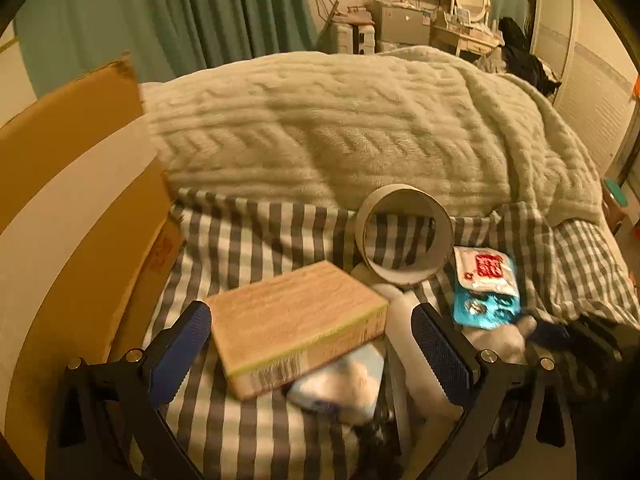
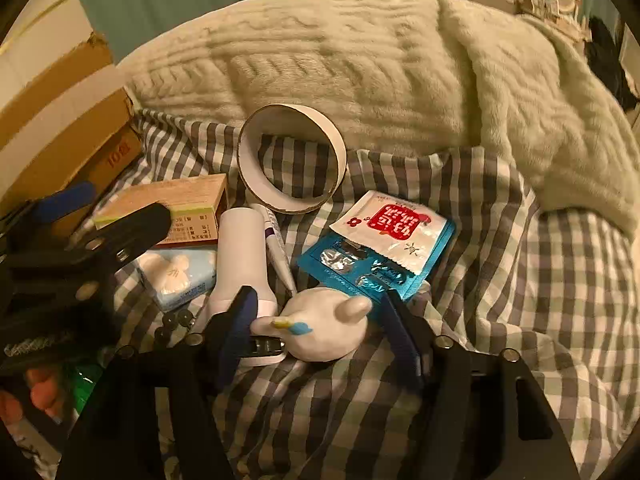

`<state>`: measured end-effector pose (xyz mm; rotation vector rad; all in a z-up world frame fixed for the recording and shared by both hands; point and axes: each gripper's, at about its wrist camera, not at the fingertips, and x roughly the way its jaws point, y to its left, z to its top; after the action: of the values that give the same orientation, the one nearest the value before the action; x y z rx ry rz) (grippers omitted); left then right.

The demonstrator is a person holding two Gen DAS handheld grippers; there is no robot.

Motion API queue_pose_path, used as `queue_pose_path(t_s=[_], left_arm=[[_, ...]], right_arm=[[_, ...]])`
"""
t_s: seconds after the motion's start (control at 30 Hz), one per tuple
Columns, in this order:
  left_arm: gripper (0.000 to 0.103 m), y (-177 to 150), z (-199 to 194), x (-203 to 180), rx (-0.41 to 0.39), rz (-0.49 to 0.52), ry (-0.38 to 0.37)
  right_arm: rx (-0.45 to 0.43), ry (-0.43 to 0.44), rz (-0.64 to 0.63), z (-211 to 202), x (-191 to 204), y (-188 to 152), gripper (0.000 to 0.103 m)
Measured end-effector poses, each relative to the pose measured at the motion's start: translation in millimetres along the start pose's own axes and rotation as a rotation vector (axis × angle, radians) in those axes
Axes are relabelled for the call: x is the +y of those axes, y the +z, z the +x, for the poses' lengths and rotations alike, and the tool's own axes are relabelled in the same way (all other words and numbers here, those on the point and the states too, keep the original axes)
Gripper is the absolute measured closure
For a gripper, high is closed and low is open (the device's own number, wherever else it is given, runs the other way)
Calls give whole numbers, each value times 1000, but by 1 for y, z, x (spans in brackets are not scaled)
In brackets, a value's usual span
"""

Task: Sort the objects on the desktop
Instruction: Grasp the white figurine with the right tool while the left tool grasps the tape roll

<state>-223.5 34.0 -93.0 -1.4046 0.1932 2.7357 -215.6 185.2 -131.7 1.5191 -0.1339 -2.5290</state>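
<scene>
Left hand-held gripper [image 1: 310,354] wide astride the box [image 1: 296,326]; right hand-held gripper [image 2: 320,328] half-wide around the white figurine [image 2: 320,330], near centre of the bed [image 2: 520,280]. Risk: soft bedding shifts, neighbouring bottle [image 2: 242,256] gets nudged.
</scene>
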Motion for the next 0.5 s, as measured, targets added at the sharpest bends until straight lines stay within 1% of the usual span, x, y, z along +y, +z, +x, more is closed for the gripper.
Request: queue_pose_path(t_s=[0.07,0.17,0.2,0.3,0.37,0.4,0.43,0.47,0.5], left_arm=[[0,8,10,-2,20,-1,-10],[0,19,22,-4,43,-28,-28],[0,24,25,-5,40,-47,-41],[0,37,36,-8,55,-80,-81],[7,45,49,-12,84,-93,-98],[24,49,56,-15,98,-92,-92],[59,50,63,-18,117,-83,-82],[77,51,70,-19,143,-75,-75],[97,51,77,-21,174,-70,-78]], right_arm=[[-15,1,-8,-5,1,-3,48],[-74,-14,-23,-26,4,-9,48],[-105,-13,-20,-37,3,-11,48],[-157,-22,-16,-59,2,-15,48],[-184,-29,-1,-72,-3,-18,48],[-195,-32,15,-78,-8,-19,48],[-200,-28,25,-81,-10,-20,48],[-212,-18,41,-87,-15,-21,48],[-220,-13,50,-90,-16,-21,48]])
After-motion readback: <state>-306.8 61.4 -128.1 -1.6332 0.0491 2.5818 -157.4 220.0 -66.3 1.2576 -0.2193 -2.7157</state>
